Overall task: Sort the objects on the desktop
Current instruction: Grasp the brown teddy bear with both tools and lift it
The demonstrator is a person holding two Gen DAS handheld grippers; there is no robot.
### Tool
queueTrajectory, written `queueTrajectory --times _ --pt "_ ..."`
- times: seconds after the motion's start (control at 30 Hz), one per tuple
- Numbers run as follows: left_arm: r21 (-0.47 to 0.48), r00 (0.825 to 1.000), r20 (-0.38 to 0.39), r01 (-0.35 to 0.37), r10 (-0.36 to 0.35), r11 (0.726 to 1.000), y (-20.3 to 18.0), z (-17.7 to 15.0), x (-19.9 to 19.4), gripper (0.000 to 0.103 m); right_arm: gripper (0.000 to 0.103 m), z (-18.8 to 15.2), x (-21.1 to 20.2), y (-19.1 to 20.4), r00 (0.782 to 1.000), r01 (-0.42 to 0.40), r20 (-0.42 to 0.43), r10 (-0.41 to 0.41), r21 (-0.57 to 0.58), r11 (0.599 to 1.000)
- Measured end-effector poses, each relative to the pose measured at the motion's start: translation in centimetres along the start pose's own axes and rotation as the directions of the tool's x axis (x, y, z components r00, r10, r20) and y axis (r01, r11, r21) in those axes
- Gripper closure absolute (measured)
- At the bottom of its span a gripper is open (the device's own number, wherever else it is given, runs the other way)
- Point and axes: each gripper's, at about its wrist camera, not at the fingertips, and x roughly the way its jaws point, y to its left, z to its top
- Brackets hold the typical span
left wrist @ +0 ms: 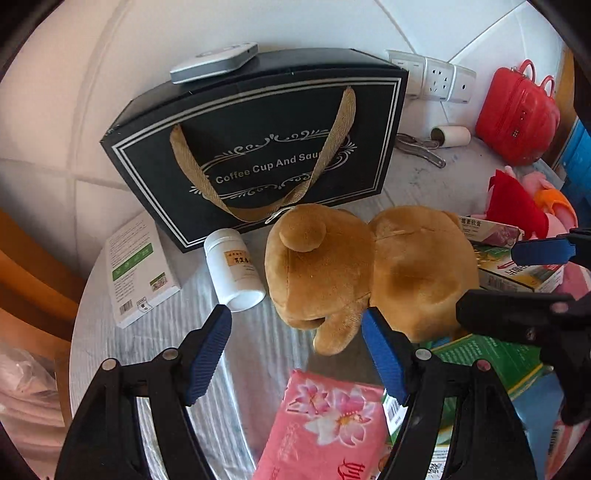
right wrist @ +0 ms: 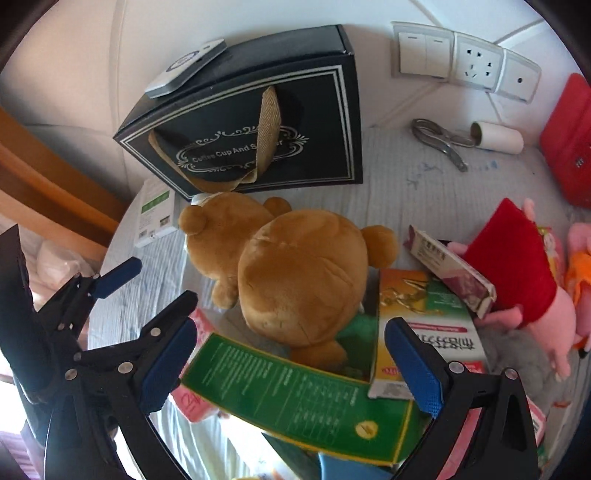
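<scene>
Two grippers, L & R, both spread w/ nothing pinched, hang over cluttered worktop; bear lies mid-worktop in front of black box, bottle beside it.

1. I take the bank of wall plates as my landmark: a double rocker switch, a socket and a third plate, side by side on a white wall with thin seam lines.
2. Just below the plates I see the far edge of a round table, covered in pale, faintly striped cloth.
3. Well to the left of the plates, past the table's rim, I see orange-brown wooden furniture.
4. Soft daylight falls evenly over the wall around the plates.
</scene>
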Motion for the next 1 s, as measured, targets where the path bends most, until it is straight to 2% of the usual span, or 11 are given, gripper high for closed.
queueTrajectory --times 0.33,0.43,0.53,0.57,0.6,0.63,0.7,0.73,0.8,0.97,1.0 --pt "-0.018 0.992 -0.05 0.118 -0.119 0.993 0.3 -0.4 4.7 0.03 0.0 0.9 5.3 -0.1 0.994 0.038 -0.101 -0.036 0.019 0.999" --pt "-0.015 0.992 -0.064 0.106 -0.106 0.994 0.2 -0.1 5.9 0.03 0.0 1.6 5.9 -1.1 0.994 0.066 -0.084 -0.063 0.027 0.997" --pt "0.025 0.995 -0.084 0.051 -0.049 0.998 -0.6 0.3 7.5 0.03 0.0 2.2 6.4 -2.2 0.995 0.01 -0.103 -0.003 0.072 0.997" --pt "0.018 0.996 -0.072 0.063 -0.061 0.998 -0.6 0.5 7.6 0.03 0.0 2.3 6.5 -2.3 0.994 0.004 -0.109 0.004 0.074 0.997" --pt "0.007 0.996 -0.054 0.078 -0.077 0.997 -0.5 0.6 7.5 0.032 0.0 2.3 6.6 -2.3 0.993 0.005 -0.115 0.002 0.067 0.998" --pt "0.001 0.995 -0.03 0.095 -0.095 0.995 -0.5 0.7 7.3 0.047 0.0 2.3 6.8 -2.2 0.993 0.019 -0.122 -0.013 0.055 0.998" --pt "0.017 0.995 -0.025 0.093 -0.093 0.995 -1.0 0.7 6.9 0.055 0.003 2.4 7.0 -2.1 0.992 0.045 -0.122 -0.043 0.021 0.999" --pt "0.026 0.997 -0.019 0.081 -0.081 0.996 -1.2 0.6 6.6 0.057 0.009 2.4 6.8 -2.1 0.993 0.05 -0.11 -0.047 0.022 0.999" --pt "0.026 0.997 -0.015 0.08 -0.079 0.996 -1.1 0.5 6.0 0.061 0.013 2.3 6.2 -2.0 0.993 0.056 -0.1 -0.055 0.007 0.998" --pt "0.008 0.997 0.036 0.075 -0.075 0.997 -0.7 0.0 2.0 0.061 0.016 2.1 2.7 -1.2 0.997 0.052 -0.052 -0.054 -0.04 0.998" --pt "0.012 0.997 0.05 0.064 -0.065 0.998 -0.7 -0.1 0.8 0.062 0.016 1.5 1.6 -1.3 0.996 0.077 -0.041 -0.078 -0.019 0.997"
